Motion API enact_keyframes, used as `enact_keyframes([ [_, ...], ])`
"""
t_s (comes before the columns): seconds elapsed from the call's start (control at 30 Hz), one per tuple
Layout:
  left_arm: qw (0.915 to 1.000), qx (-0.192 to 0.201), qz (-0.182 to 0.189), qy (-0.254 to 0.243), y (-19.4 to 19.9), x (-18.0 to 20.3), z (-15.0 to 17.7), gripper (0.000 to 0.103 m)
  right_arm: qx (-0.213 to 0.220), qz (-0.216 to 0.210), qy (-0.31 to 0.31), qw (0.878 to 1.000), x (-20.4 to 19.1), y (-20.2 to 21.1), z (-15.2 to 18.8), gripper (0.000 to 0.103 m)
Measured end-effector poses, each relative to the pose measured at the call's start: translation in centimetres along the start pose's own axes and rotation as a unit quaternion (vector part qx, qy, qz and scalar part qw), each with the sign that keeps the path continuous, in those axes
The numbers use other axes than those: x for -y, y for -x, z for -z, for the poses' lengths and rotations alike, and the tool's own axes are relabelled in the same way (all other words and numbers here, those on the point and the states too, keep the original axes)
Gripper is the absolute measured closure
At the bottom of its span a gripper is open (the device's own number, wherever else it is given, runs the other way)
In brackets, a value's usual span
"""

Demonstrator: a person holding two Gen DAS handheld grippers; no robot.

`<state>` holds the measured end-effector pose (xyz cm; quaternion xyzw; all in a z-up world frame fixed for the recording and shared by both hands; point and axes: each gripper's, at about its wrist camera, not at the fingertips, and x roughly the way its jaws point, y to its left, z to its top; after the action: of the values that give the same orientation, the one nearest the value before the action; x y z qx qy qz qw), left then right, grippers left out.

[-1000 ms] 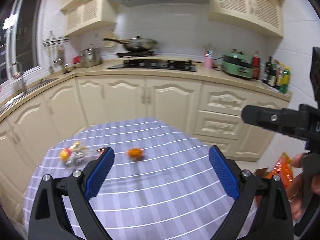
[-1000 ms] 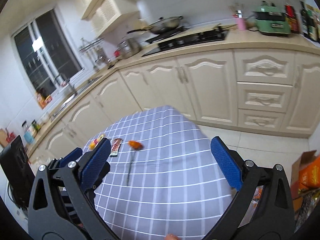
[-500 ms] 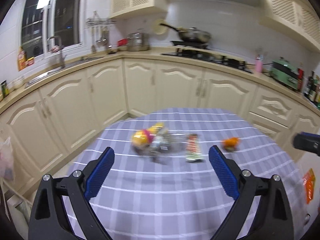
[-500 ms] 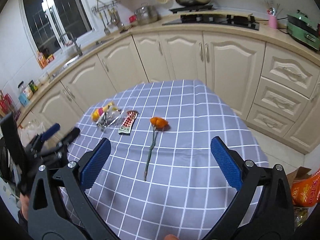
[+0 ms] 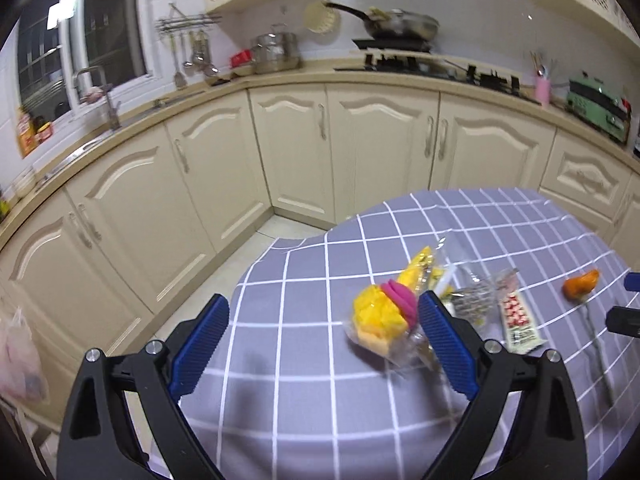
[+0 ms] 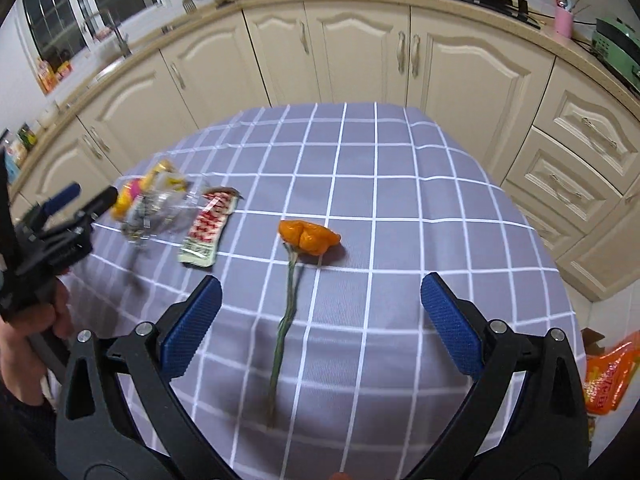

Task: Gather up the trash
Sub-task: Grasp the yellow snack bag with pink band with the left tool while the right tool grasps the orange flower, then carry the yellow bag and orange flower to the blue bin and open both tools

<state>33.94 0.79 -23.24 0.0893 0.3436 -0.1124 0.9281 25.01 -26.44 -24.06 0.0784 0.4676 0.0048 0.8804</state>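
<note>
We find the left gripper (image 5: 324, 344) now low over the near-left part of the table (image 5: 312, 408), its jaws spread wide and holding nothing. A second ago its camera looked across the table at the cabinets with the litter small and far off; half a second ago the litter sat centred between the fingers. It has since closed in and swung left, so the crumpled yellow and pink wrapper bundle (image 5: 384, 316) lies just at the inner face of its right-hand finger, not between the pads. In our judgement the approach to the first piece of trash is nearly done, but the gripper needs shifting toward the bundle before closing.

The right gripper (image 6: 320, 312) has also advanced over the same interval: it now hovers above the table centre, jaws spread and empty, with the stem of the orange flower (image 6: 308, 236) running between its fingers and the bloom beyond them.

Farther out, the red and white snack wrapper (image 6: 208, 228) lies flat just beside the clear, crinkled part of the bundle. All three items rest on the grey checked cloth; nothing has been collected yet. An orange bag (image 6: 608, 376) sits on the floor at the right. Beyond stand cream cabinets (image 5: 280, 152).
</note>
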Motion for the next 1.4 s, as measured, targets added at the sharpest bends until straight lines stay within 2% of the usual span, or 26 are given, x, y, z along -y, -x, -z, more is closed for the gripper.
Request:
enact_keyframes([
  [0.07,0.9997,-0.012,0.018,-0.015,-1.2,-0.1,-0.3,0.01,-0.005,0.004,0.004,1.0,-0.3,-1.0,-0.3,0.02],
  [0.13,0.9981,-0.021,0.039,-0.043,-2.0,0.6,-0.5,0.01,-0.012,0.005,0.014,1.0,-0.8,-1.8,-0.6,0.036],
  [0.17,0.9972,-0.023,0.046,-0.054,-2.2,1.0,-0.5,0.01,-0.015,0.004,0.017,1.0,-1.0,-2.1,-0.6,0.04],
  [0.2,0.9964,-0.026,0.054,-0.061,-2.4,1.2,-0.5,0.01,-0.014,0.007,0.021,1.0,-1.1,-2.3,-0.6,0.048],
  [0.23,0.9958,-0.032,0.062,-0.061,-2.7,1.3,-0.7,0.011,-0.007,0.017,0.029,0.999,-1.3,-2.2,-0.6,0.063],
  [0.3,0.9942,-0.045,0.081,-0.054,-3.3,1.4,-0.7,0.037,-0.004,0.02,0.032,0.999,-1.3,-2.3,-0.6,0.074],
  [0.33,0.9935,-0.054,0.088,-0.049,-3.5,1.4,-0.7,0.059,-0.004,0.013,0.035,0.999,-1.3,-2.2,-0.5,0.081],
  [0.37,0.993,-0.064,0.09,-0.043,-3.7,1.3,-0.6,0.059,-0.004,0.009,0.036,0.999,-1.3,-2.1,-0.4,0.081],
  [0.5,0.9939,-0.059,0.091,-0.019,-2.9,0.9,-0.2,0.061,0.002,-0.011,0.034,0.999,-1.0,-1.3,0.1,0.083],
  [0.63,0.9967,-0.043,0.068,0.007,-1.2,-0.3,0.4,0.061,0.019,-0.03,0.025,0.999,-0.4,0.6,0.8,0.083],
  [0.77,0.9982,-0.018,0.048,0.031,2.2,-1.1,0.8,0.061,0.037,-0.042,0.017,0.998,0.1,2.7,1.1,0.083],
  [0.97,0.9983,0.011,0.037,0.043,7.3,-0.8,1.2,0.061,0.071,-0.053,0.003,0.996,1.8,6.7,1.7,0.083],
  [1.13,0.9968,0.025,0.062,0.044,11.0,2.9,1.2,0.061,0.103,-0.059,-0.021,0.993,4.7,10.5,2.8,0.083],
  [1.4,0.9877,0.035,0.152,0.008,14.6,14.3,0.4,0.061,0.141,-0.033,-0.073,0.987,11.7,15.4,5.2,0.083],
])
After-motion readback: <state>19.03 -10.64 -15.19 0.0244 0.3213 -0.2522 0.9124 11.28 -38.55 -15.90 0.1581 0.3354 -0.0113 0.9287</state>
